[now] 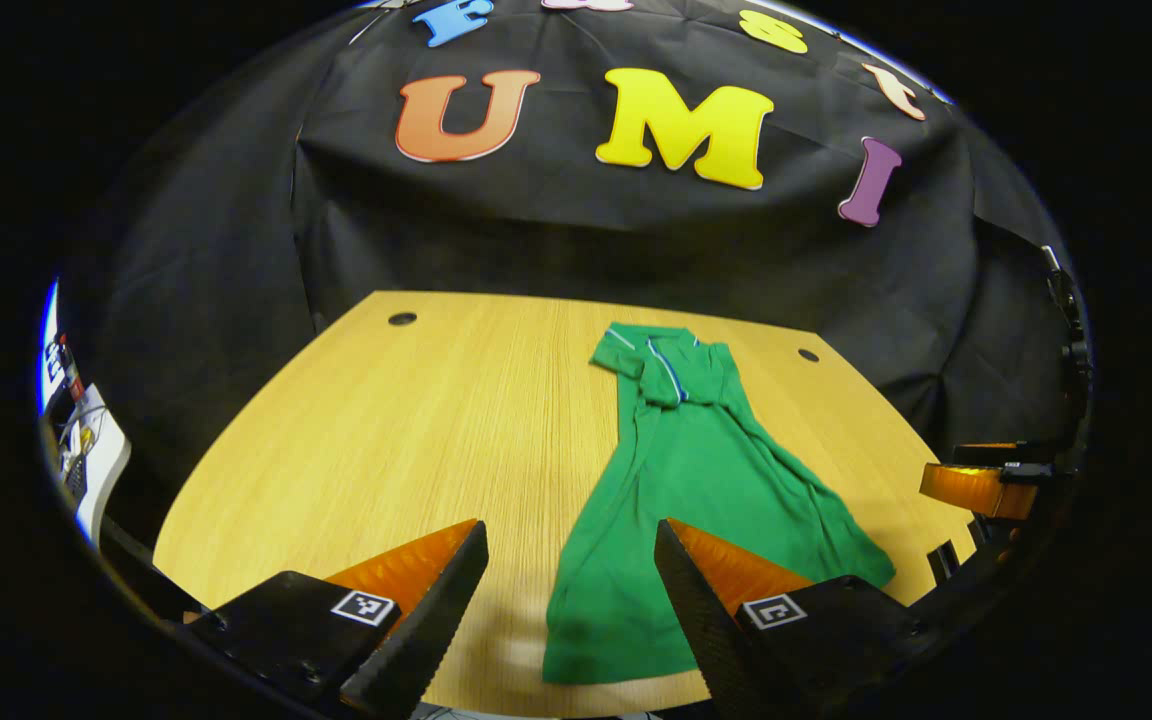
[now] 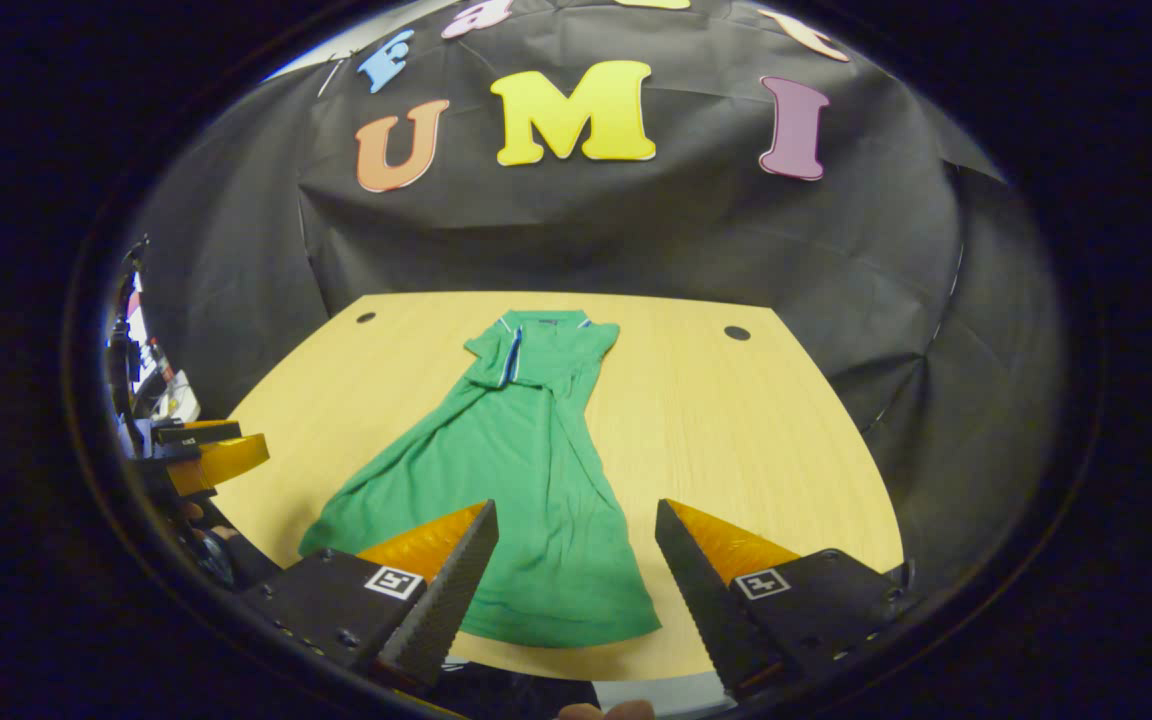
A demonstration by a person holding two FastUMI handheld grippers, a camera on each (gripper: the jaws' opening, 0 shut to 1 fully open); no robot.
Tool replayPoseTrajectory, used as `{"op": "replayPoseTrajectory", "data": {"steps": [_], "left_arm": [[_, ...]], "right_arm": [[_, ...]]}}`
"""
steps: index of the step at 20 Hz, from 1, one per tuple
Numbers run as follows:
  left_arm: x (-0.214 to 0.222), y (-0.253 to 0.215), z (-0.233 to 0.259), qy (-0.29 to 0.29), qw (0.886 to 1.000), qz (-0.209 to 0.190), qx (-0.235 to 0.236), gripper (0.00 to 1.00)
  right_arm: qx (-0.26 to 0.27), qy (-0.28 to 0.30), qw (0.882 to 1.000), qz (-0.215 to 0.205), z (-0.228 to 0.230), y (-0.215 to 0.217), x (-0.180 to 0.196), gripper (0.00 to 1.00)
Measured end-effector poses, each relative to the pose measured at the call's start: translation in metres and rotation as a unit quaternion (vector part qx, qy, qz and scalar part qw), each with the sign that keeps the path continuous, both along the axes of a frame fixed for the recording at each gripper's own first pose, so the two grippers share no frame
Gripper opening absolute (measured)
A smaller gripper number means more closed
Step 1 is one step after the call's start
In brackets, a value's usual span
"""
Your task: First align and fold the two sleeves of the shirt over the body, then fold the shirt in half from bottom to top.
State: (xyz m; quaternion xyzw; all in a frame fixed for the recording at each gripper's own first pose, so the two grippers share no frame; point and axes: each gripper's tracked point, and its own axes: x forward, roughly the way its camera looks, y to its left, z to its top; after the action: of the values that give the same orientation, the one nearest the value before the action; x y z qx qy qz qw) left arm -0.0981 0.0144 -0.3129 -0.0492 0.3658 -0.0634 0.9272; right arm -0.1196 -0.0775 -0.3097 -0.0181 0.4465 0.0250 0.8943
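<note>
Left tongs (image 1: 571, 590) and right tongs (image 2: 576, 575) both apart, empty, hovering over near hem of shirt (image 1: 696, 480). Sleeves look folded; grab both hem corners evenly, carry toward collar (image 2: 546, 335) along bench (image 1: 416, 420).

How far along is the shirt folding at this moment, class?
The green short-sleeved shirt on the wooden table looks narrow, its sleeves apparently already folded over the body. Both grippers, left and right, hover open near the hem, holding nothing. The bottom-to-top fold is left.
</note>
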Motion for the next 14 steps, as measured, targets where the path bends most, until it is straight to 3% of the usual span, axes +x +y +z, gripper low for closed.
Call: {"op": "replayPoseTrajectory", "data": {"steps": [7,14], "left_arm": [[-0.053,-0.004,-0.070,0.089,0.996,-0.010,-0.011,1.00],[-0.063,-0.004,-0.090,0.114,0.993,-0.010,-0.001,1.00]], "right_arm": [[-0.020,0.066,0.997,-0.025,-0.069,-0.028,-0.057,0.98],[-0.037,0.098,0.994,-0.008,-0.104,-0.039,-0.074,0.97]]}}
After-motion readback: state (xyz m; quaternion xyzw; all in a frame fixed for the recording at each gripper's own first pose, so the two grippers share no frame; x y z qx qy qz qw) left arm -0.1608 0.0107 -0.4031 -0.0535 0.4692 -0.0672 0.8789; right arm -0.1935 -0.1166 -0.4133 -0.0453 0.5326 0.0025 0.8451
